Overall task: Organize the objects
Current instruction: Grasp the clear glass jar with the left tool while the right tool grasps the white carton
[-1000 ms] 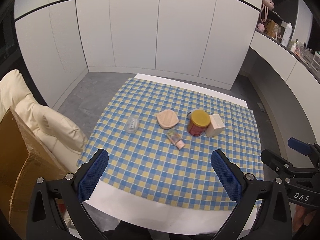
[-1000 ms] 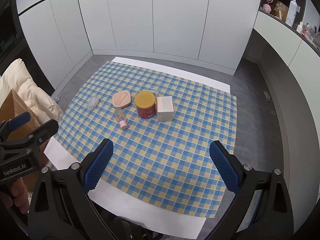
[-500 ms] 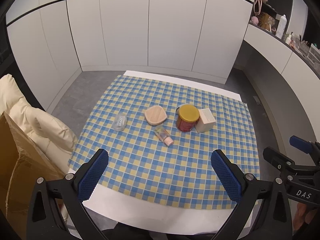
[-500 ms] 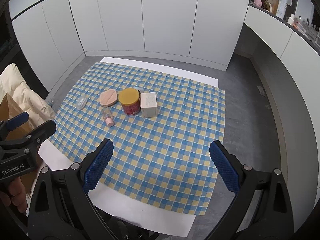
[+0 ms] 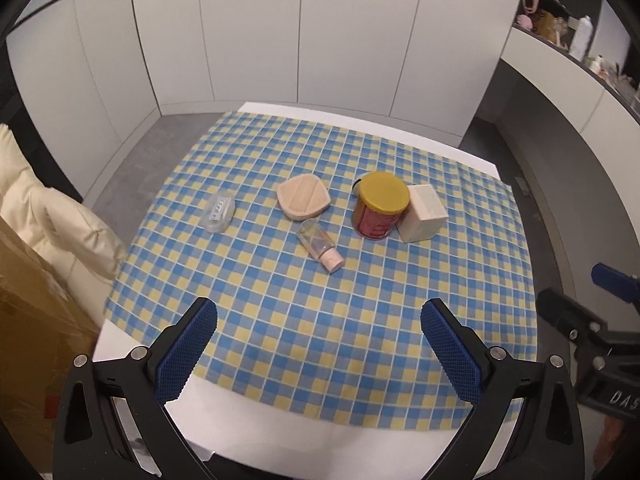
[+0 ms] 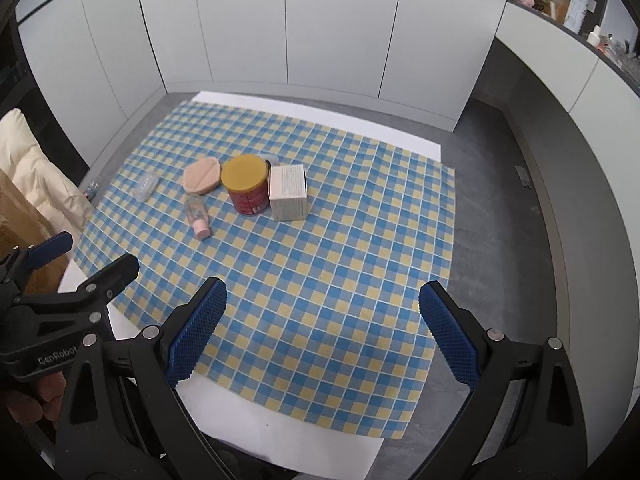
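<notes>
Left wrist view shows my left gripper (image 5: 319, 344) with its blue-padded fingers (image 5: 187, 350) spread wide and holding nothing, hovering over the near edge of the worktop (image 5: 280, 424). Right wrist view shows my right gripper (image 6: 322, 334) just the same, fingers (image 6: 450, 338) wide apart and empty, above the near right part of the checked cloth (image 6: 340, 280).

Further out, on the cloth, a small bottle with a pink cap (image 5: 320, 244) lies on its side, nearest to me. Just behind it rests a flat peach compact (image 5: 303, 201). Off to the left, apart from these, lies a clear plastic case (image 5: 219, 213). To the right stands a red can with a yellow lid (image 5: 380, 210), with a cream box (image 5: 426, 218) touching its right side. A cream cushion (image 5: 52, 216) and a cardboard box (image 5: 28, 320) sit beyond the worktop's left edge.
</notes>
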`<state>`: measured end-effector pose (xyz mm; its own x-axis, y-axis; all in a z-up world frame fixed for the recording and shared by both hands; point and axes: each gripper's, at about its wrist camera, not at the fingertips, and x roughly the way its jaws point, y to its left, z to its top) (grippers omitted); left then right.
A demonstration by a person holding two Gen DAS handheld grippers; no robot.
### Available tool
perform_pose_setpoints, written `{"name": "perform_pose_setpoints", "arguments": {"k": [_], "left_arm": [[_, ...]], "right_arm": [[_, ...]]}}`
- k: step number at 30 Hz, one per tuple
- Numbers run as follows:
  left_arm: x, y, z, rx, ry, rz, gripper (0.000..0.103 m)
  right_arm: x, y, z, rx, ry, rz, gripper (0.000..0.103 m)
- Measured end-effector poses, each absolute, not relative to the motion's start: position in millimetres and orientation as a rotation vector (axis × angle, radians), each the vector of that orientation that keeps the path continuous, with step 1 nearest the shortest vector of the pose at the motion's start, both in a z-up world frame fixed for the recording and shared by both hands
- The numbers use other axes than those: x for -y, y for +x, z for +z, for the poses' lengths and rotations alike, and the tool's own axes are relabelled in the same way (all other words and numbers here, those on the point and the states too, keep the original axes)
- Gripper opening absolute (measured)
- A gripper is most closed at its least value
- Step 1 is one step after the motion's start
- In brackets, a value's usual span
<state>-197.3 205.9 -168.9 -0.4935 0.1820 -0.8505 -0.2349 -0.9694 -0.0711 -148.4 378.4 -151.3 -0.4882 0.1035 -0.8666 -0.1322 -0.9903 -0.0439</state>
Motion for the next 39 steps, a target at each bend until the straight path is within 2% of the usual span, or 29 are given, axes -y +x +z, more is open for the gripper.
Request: {"name": "perform_pose_setpoints", "arguments": {"k": [7, 12, 15, 28, 30, 34, 37, 39], "left_arm": [[-221, -232, -201, -0.109, -1.467, 2.521, 0.098], [-226, -250, -226, -0.099, -1.512, 2.506, 0.097], [-230, -261, -240, -0.107, -1.537, 2.497, 0.089], [-227, -294, -282, -0.045, -1.630, 2.478, 0.085], [-228, -298, -287, -0.030, -1.639, 2.467, 0.082], [-235, -303, -292, -0.096, -1.619, 2.482, 0.080], [-238, -302, -291, -0.110, -1.599, 2.481, 0.072], [-242, -300, -290, -0.160, -1.575, 2.478, 0.051]], "right_arm": [[-379, -182, -180, 0.040, -1.525, 2.623, 0.098], [-381, -215, -206, 0.027, -1.551, 2.641, 0.098], [-380, -233, -226, 0.026, -1.589, 2.632, 0.098], [-378, -280, -266, 0.041, -1.592, 2.665, 0.097], [-378, -285, -272, 0.025, -1.603, 2.648, 0.097], [-381, -289, -282, 0.013, -1.613, 2.639, 0.091], [-383, -291, -287, -0.006, -1.594, 2.642, 0.085], [-383, -293, -288, -0.018, -1.586, 2.647, 0.083]]}}
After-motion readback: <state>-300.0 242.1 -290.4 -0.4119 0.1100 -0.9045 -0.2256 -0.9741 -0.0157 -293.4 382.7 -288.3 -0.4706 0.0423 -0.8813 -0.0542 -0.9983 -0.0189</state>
